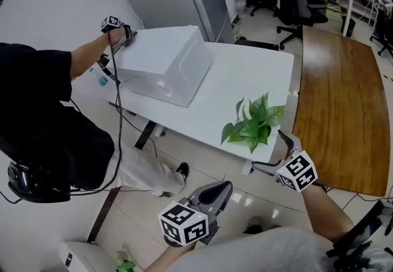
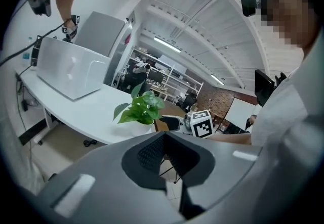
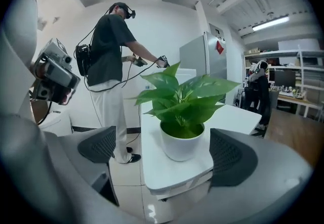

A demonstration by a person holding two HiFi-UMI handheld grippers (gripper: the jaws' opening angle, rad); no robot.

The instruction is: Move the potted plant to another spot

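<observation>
The potted plant [image 3: 181,137] stood at the near corner of the white tabletop [image 1: 245,74]. The right gripper [image 1: 268,149], fingers wide apart and empty, pointed slightly downward just short of the pot. It would be best to centre the pot between them before closing. The left gripper [image 1: 216,191], fingers together, hung lower.

Potted plant [image 1: 252,122]: bright green leaves, plain white pot.
White table [image 1: 245,68]: flat white top.
Box [image 1: 163,62] on white table: glossy white.
Wooden table [image 1: 334,99] beside white table: warm brown, streaked grain.
Left gripper [image 1: 226,186]: grey shell, black ribbed pads, black-and-white square markers.
Right gripper [image 1: 266,149]: same grey, same markers.
Person [image 1: 37,111] beside white table: black shirt, white trousers.
Floor [image 1: 202,163] below white table: pale glossy tiles.
</observation>
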